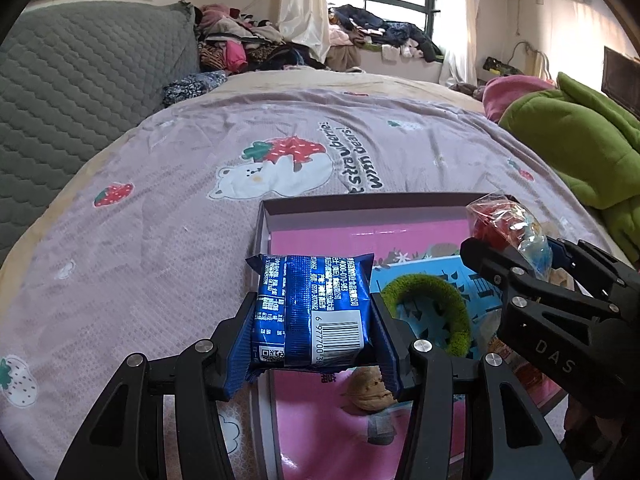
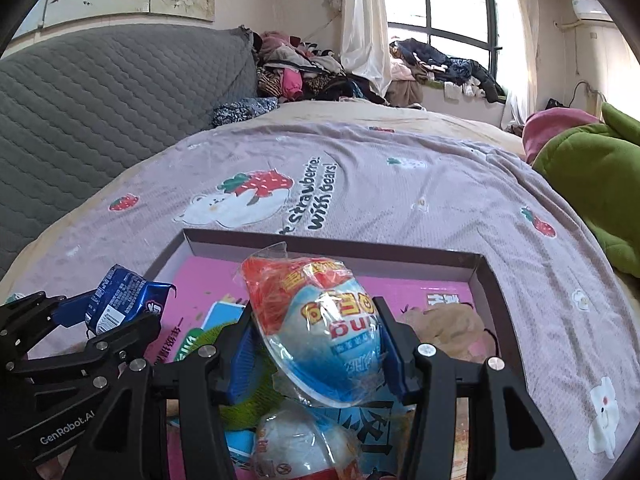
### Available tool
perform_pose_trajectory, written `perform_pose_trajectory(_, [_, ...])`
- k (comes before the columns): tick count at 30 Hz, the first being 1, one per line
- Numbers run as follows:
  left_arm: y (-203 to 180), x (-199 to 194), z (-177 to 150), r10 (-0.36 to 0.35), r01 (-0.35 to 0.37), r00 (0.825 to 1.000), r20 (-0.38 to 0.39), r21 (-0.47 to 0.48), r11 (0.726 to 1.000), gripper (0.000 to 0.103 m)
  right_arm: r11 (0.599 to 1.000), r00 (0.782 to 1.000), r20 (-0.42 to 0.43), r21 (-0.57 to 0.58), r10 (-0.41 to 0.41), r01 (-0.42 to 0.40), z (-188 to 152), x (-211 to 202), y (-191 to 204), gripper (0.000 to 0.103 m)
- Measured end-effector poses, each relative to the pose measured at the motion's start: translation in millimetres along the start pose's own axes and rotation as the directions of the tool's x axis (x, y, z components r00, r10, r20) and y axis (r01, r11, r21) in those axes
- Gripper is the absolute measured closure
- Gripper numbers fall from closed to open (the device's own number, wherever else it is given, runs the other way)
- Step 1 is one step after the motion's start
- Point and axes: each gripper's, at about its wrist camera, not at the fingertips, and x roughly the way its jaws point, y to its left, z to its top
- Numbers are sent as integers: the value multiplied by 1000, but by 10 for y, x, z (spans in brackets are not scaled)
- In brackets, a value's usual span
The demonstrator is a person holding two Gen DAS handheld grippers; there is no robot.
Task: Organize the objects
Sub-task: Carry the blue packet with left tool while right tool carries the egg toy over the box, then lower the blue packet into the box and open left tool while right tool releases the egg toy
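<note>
My left gripper (image 1: 314, 320) is shut on a blue snack packet (image 1: 310, 312), held over the left edge of the shallow pink-lined box (image 1: 360, 204). In the right wrist view the same packet (image 2: 120, 300) shows at the left in the left gripper (image 2: 104, 328). My right gripper (image 2: 316, 340) is shut on a plastic-wrapped egg-shaped toy (image 2: 320, 320), red on top and blue below, above the box (image 2: 328, 246). That toy (image 1: 508, 228) shows at the right of the left wrist view in the right gripper (image 1: 520, 256). In the box lie a green fuzzy ring (image 1: 432, 304), a walnut (image 1: 370, 390) and a second wrapped egg toy (image 2: 304, 444).
The box rests on a lilac bedspread (image 1: 160, 240) printed with strawberries and bears. A grey quilted headboard (image 1: 80, 92) stands at the left, a green blanket (image 1: 580, 148) at the right, and piles of clothes (image 1: 248, 44) at the back under the window. A beige soft item (image 2: 448, 324) lies in the box.
</note>
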Motion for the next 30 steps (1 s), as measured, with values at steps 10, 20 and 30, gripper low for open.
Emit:
perform_pose_trajectory(10, [-75, 81, -54, 7, -6, 1000, -23, 30, 1000, 49, 1000, 999, -47, 6, -10, 11, -63, 140, -31, 50])
perform_pose_trajectory(20, [-93, 206, -102, 17, -14, 997, -71, 45, 999, 49, 1000, 996, -82, -4, -25, 25, -115, 224, -11, 50])
perform_pose_trajectory(30, [-114, 239, -126, 30, -25, 996, -86, 58, 998, 49, 999, 993, -113, -5, -34, 33, -127, 254, -11, 49])
